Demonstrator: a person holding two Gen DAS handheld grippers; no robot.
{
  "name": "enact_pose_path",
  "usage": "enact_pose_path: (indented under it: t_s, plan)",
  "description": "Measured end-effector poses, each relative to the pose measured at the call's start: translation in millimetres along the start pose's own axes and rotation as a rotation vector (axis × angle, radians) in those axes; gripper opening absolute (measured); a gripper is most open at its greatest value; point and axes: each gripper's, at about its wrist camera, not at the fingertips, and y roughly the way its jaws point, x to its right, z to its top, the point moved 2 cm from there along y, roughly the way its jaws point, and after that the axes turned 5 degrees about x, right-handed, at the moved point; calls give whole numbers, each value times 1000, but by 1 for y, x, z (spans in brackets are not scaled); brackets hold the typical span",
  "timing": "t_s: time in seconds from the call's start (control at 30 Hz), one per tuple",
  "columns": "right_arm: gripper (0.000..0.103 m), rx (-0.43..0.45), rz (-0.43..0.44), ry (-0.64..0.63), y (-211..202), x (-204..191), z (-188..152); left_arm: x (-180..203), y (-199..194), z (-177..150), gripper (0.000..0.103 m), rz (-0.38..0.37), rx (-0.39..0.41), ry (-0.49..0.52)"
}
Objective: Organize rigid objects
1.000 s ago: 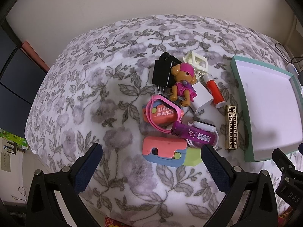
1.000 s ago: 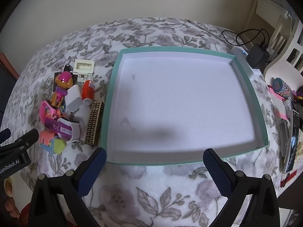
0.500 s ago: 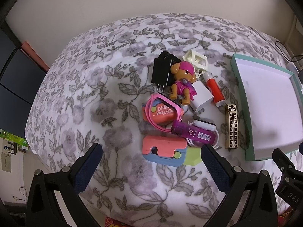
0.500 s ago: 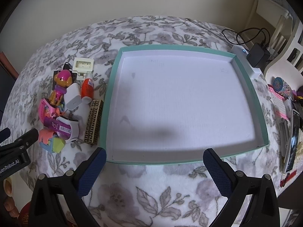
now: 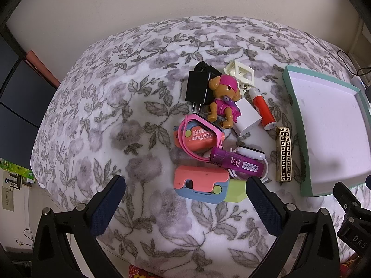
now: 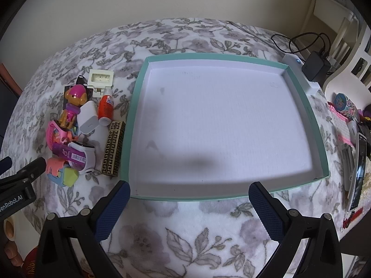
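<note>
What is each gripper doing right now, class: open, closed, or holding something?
Left gripper: open, holding nothing, above the pile of small objects.
Right gripper: open, holding nothing, at the near rim of the teal tray.

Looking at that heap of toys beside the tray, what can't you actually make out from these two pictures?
- White band, left wrist view: largely hidden under the purple tube.
- Lime-green block, left wrist view: partly covered by the pink-and-blue toy.
- Black plug adapter, right wrist view: mostly hidden behind the dog figure.
- Teal-rimmed tray, left wrist view: right side cut off by the image edge.
</note>
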Motion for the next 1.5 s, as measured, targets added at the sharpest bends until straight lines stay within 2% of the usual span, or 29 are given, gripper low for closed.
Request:
enact_pose_path:
  t_s: [0.27, 0.37, 0.47, 0.57, 0.63, 0.8, 0.97, 1.17, 1.27, 1.33, 1.4, 1.5]
  plan:
    - [103, 5, 11, -4, 0, -1, -1, -2, 0, -1, 103, -14, -5, -15]
    - [103, 6, 26, -25, 0, -8, -1, -19, 0, -6, 103, -59, -8, -102]
    - [103, 10, 56, -52, 0, -17, 1, -38, 5, -11, 103, -67, -34, -184]
    - [103, 20, 80, -70, -2, -27, 5, -50, 17, -18, 103, -45, -85, -219]
    - [103, 16, 99, -79, 0, -34, 7, -52, 23, -23, 103, -60, -114, -231]
    - [103, -20, 92, -80, 11, -38, 11, -35, 32, -25, 103, -134, -172, -177]
    - [103, -55, 88, -15, 19, -26, 13, -21, 46, -24, 103, -162, -247, -145]
    - [103, -67, 84, 3, 21, -21, 11, -14, 49, -17, 103, -155, -238, -144]
    - [103, -53, 83, -12, 19, -24, 12, -9, 53, -18, 93, -148, -240, -140]
    - [103, -50, 91, -19, 18, -26, 14, -10, 54, -15, 79, -188, -235, -166]
    - [103, -45, 106, -22, 17, -29, 15, -10, 52, -14, 74, -219, -236, -175]
    - [103, -35, 134, -23, 14, -34, 18, -10, 53, -13, 73, -224, -234, -173]
